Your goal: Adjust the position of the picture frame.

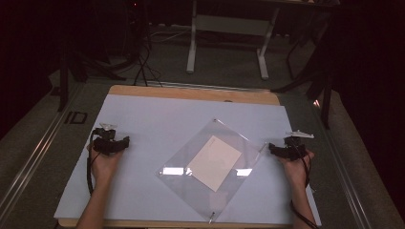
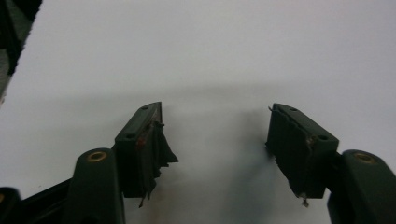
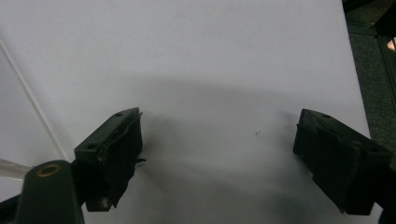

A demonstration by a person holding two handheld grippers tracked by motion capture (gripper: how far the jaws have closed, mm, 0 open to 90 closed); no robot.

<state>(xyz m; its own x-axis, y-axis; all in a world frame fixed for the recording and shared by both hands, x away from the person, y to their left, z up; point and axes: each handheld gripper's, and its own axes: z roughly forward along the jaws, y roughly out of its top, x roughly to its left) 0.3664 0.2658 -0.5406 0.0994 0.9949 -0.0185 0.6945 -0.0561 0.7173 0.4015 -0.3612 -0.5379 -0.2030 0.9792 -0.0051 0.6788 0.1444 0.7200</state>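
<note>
clear sleeve [image 1: 210, 167] holds a white card [image 1: 213, 162]; left claw [image 2: 215, 135] and right claw [image 3: 219, 154] both released, empty.

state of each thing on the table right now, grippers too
left gripper: open, jaws apart, nothing between them
right gripper: open, jaws apart, nothing between them
clear plastic sleeve: flat on the white mat, turned diamond-wise, untouched
paper card: flat within the sleeve's outline
white mat: spread flat over the wooden table
</note>
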